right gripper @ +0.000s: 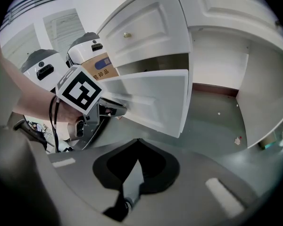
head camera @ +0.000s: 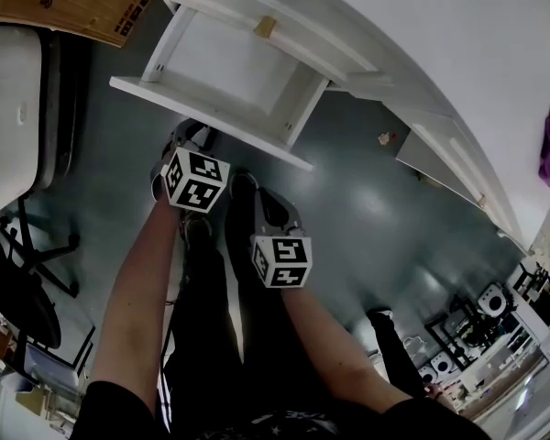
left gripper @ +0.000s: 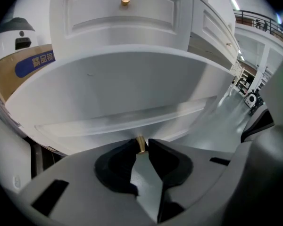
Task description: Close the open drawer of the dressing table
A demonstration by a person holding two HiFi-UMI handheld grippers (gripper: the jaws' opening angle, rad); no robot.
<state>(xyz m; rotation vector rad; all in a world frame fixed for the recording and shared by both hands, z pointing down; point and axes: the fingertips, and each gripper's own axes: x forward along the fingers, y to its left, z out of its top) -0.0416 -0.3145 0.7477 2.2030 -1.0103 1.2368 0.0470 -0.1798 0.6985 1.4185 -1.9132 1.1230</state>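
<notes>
Right gripper (right gripper: 136, 142): held back from the drawer front, on the person's side; jaws are pressed together, with nothing between them.
Left gripper (left gripper: 142, 141): set against the drawer front, the nearer of the two to it; jaws are narrowed and clamped on the brass knob.
Knob (left gripper: 140, 144): pinched between the jaw tips, at the middle of the drawer front.
Drawer (head camera: 202, 117): pulled well out; its front panel lies crosswise just ahead of the left gripper, its slide line running away from it.
Dressing table (head camera: 422, 53): behind the drawer.
Coming move: a straight push along the slide line is judged to be needed.
</notes>
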